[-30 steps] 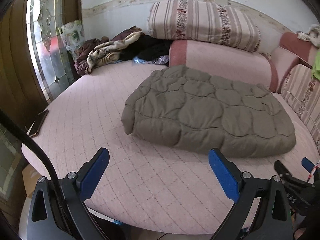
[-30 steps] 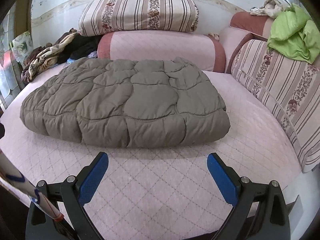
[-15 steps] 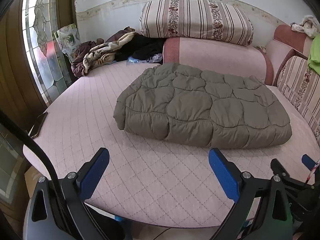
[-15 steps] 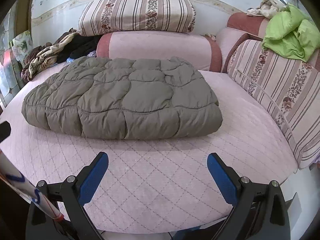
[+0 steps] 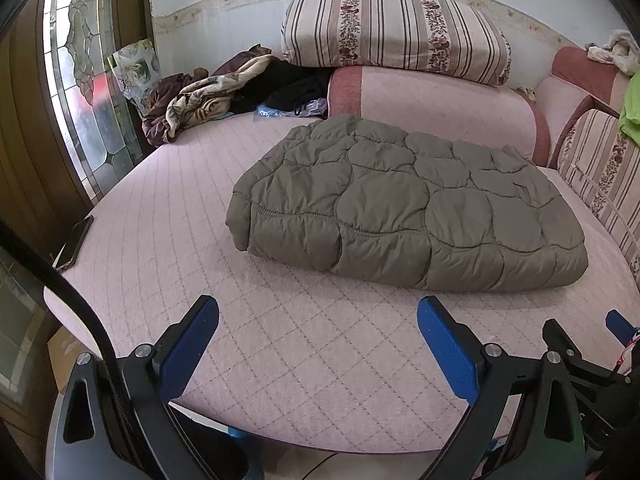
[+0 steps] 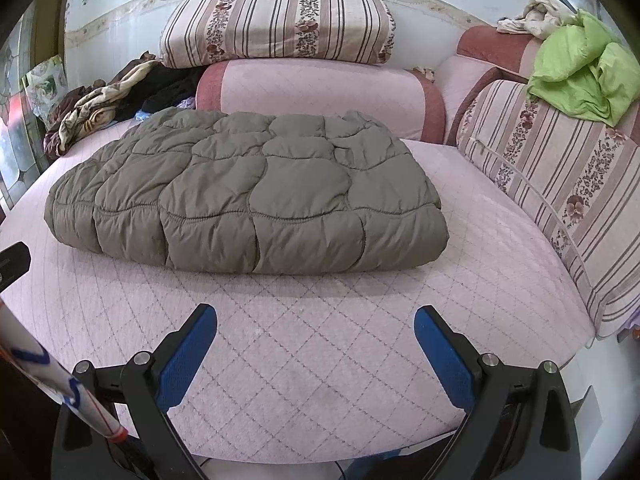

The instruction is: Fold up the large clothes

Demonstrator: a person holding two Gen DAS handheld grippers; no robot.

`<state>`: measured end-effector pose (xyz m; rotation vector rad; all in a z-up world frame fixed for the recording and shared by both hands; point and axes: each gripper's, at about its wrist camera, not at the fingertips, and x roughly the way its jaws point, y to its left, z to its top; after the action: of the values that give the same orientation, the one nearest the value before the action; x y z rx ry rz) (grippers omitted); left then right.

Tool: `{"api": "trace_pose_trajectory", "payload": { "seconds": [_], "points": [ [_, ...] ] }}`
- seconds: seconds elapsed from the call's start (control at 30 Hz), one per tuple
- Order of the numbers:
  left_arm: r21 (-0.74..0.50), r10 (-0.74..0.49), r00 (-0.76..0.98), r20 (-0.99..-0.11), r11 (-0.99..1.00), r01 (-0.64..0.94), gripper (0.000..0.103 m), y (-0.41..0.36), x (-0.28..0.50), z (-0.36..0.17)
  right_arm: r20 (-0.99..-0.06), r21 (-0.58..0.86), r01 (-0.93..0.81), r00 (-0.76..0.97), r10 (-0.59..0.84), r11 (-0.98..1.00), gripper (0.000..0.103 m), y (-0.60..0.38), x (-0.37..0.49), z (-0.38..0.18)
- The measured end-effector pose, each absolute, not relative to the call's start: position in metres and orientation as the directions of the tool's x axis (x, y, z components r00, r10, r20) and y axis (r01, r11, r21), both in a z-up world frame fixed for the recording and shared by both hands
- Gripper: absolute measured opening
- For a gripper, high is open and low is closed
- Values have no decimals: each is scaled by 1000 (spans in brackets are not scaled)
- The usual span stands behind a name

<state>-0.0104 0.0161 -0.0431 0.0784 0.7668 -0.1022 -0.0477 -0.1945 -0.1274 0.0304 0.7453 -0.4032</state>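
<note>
A grey-brown quilted padded garment (image 5: 404,204) (image 6: 248,196) lies folded into a thick rectangle on the pink quilted bed (image 5: 304,340) (image 6: 320,340). My left gripper (image 5: 318,320) is open over the bed's near edge, well short of the garment, with nothing between its blue pads. My right gripper (image 6: 316,322) is open too, also empty, near the front edge in front of the garment's near side. The right gripper's tip (image 5: 618,322) shows at the right margin of the left wrist view.
A phone (image 5: 76,240) lies at the bed's left edge. A heap of clothes (image 5: 224,92) sits at the back left by a glass door (image 5: 80,92). Striped cushions (image 6: 276,24) (image 6: 560,184) and pink bolsters (image 6: 320,96) line the back and right. A green cloth (image 6: 584,80) lies on the right cushions.
Both grippers have pulled back and risen from the garment, which now looks smaller and farther. The bed's front edge has come into view. The garment has not moved.
</note>
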Motion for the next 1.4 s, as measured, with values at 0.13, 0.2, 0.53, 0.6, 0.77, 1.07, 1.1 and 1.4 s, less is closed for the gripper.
{"api": "trace_pose_trajectory", "payload": {
  "seconds": [0.13,0.2,0.53,0.6,0.77,1.07,1.1,1.4],
  "points": [
    [40,-56,711,-701,992,117,99,16,-8,-46,-668,-119,377,654,-355,918,101,-195,-47,-129],
    [43,-52,711,-702,992,115,99,16,-8,-47,-672,-123,384,646,-361,915,101,-196,-46,-129],
    [59,-44,710,-702,991,120,99,14,-9,-51,-682,-123,401,631,-371,908,101,-200,-47,-131],
    [64,-42,709,-704,990,122,99,12,-9,-52,-680,-123,401,632,-371,908,101,-200,-48,-131],
    [78,-35,708,-705,989,126,99,9,-11,-54,-684,-122,400,630,-369,908,101,-200,-48,-131],
    [83,-31,704,-710,988,127,99,7,-12,-57,-674,-127,390,641,-368,912,101,-193,-51,-131],
    [84,-29,704,-710,989,126,99,7,-11,-57,-672,-131,388,642,-369,912,101,-192,-51,-131],
    [70,-33,693,-720,990,121,99,14,-9,-63,-682,-141,374,635,-364,917,101,-187,-46,-136]
  ]
}}
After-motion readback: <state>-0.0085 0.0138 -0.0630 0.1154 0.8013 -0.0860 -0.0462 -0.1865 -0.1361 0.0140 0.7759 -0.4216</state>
